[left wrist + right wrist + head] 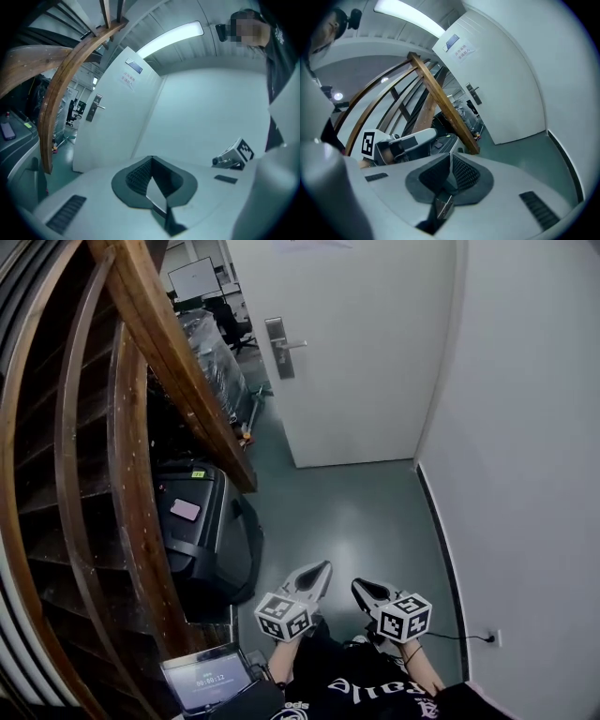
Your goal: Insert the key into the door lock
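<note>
Head view: left claw [324, 567] and right claw [356, 585] pinched together, empty; open floor [361, 512] reaches door [366, 362].

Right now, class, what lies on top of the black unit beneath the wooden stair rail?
A pink phone lies flat on the black unit, with a small green label near its far edge. Its inside is covered by the closed top.

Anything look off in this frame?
Nothing is spilled or broken. One oddity: no key shows anywhere. The left hand-held gripper and the right hand-held gripper are both shut with nothing between the jaws, and the door lock is far off ahead.
</note>
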### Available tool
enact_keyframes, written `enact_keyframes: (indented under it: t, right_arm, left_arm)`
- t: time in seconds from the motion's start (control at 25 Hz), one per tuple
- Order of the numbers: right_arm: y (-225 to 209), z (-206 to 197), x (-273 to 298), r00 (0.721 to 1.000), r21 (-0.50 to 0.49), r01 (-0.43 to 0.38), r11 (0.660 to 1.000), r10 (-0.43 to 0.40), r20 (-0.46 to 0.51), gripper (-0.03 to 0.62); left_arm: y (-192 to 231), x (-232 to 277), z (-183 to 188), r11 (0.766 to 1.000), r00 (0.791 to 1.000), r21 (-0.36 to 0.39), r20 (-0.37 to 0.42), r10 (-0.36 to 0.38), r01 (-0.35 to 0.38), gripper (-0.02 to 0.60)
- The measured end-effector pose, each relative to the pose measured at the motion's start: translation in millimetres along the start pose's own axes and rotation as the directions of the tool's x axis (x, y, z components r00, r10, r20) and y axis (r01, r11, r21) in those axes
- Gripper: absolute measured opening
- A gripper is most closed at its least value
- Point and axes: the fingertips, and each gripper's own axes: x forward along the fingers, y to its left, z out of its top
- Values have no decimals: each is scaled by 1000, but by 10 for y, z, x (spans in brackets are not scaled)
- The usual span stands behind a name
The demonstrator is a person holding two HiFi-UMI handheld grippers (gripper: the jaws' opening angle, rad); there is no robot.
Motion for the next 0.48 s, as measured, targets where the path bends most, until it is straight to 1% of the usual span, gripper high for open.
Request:
enact_keyframes:
  t: [0.12,0.24,0.36,0.48]
  right_arm:
    - [74,-273,-265,999,-1,-28,1000,28,-29,32]
    - [133,-451,-427,997,-2,-55,998,55,-48,32]
    - [236,-544,-517,995,2,-85,996,85,-45,32]
    - [331,-598,-540,992,-1,-113,994,112,-54,32]
  left_arm:
    - [-314,-201,-247,1000,1000,-16,-2,25,-25,5]
    - [-517,-415,-370,998,998,-18,16,67,-67,5]
    - [-618,-615,-457,995,995,-17,21,99,-99,5]
    - [-639,-780,-523,991,991,-36,21,133,-132,5]
